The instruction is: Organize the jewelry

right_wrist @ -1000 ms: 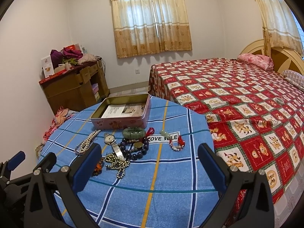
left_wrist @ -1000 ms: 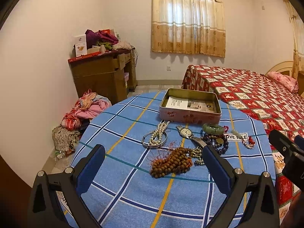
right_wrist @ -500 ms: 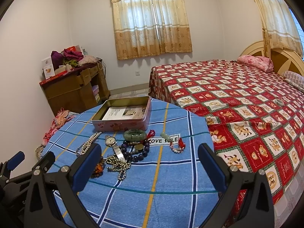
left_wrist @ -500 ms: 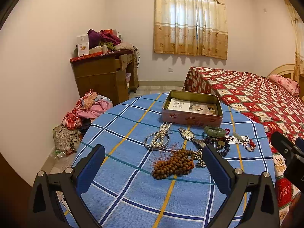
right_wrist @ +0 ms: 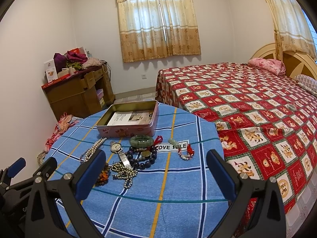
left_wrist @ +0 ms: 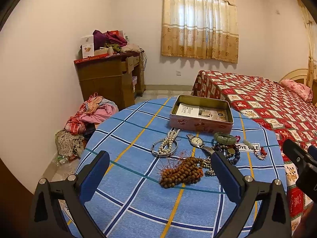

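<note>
A: What sits in the pink tin?
B: Only printed paper lying flat on its floor; the tin stands open at the far side of the bench, and none of the jewelry is in it.
A: Where is the jewelry, then?
B: All on the blue checked cloth just in front of the tin; a pearl strand lies across a silver bangle before the tin's left corner; a wristwatch lies before its middle; a green jade bangle sits close to its right front corner, touching dark beads; wooden prayer beads and a silvery bead chain lie nearer the tongs; a small red-tasselled bracelet lies furthest right of the tin.
A: And the tongs?
B: The left tongs are spread wide, holding nothing; the right tongs likewise gape empty above the cloth.
</note>
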The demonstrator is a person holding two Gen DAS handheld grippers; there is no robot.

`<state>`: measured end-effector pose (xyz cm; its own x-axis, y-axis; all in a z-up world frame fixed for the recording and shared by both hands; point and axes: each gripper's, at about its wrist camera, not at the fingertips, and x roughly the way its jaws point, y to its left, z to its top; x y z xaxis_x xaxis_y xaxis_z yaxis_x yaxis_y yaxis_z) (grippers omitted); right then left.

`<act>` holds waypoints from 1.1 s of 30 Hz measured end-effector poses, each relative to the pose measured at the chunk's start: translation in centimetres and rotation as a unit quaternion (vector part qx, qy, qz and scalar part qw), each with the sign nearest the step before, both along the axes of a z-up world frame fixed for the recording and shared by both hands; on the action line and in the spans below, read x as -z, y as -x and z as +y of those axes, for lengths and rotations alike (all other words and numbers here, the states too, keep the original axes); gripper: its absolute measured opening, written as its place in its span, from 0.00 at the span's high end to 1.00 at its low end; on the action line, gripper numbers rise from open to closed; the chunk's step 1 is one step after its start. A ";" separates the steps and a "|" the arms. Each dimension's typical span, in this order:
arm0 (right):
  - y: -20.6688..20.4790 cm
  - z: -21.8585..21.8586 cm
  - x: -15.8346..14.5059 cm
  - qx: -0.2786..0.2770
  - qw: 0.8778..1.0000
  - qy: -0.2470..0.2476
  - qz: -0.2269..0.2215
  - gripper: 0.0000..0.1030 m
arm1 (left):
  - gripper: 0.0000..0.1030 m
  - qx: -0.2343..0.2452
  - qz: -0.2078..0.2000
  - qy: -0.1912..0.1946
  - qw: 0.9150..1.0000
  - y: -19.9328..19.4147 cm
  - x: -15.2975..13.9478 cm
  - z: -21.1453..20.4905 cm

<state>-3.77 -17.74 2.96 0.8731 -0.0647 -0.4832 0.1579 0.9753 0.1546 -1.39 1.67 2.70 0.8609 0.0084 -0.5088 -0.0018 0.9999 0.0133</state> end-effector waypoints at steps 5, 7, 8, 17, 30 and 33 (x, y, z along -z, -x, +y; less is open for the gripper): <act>0.0 0.0 0.0 0.000 1.000 0.000 -0.001 0.00 | 0.01 0.000 -0.001 0.001 1.000 0.0 0.0 0.0; 0.0 0.0 0.0 0.000 1.000 0.001 -0.001 0.00 | 0.01 0.000 -0.003 0.002 1.000 0.1 -0.1 -0.1; 0.0 0.1 0.0 0.000 1.000 0.002 -0.002 0.00 | 0.01 0.000 -0.003 0.003 1.000 0.1 -0.1 -0.1; -0.1 0.2 -0.1 -0.001 1.000 0.001 -0.001 0.00 | 0.01 0.003 -0.008 0.006 1.000 0.3 -0.5 -0.2; -2.3 -1.0 2.4 -0.015 0.998 -0.031 0.047 0.23 | 0.01 0.044 0.093 0.008 0.995 -3.1 3.7 0.8; -2.9 -1.5 3.3 -0.017 0.997 -0.037 0.065 0.39 | 0.02 0.058 0.109 0.004 0.992 -3.5 4.9 0.9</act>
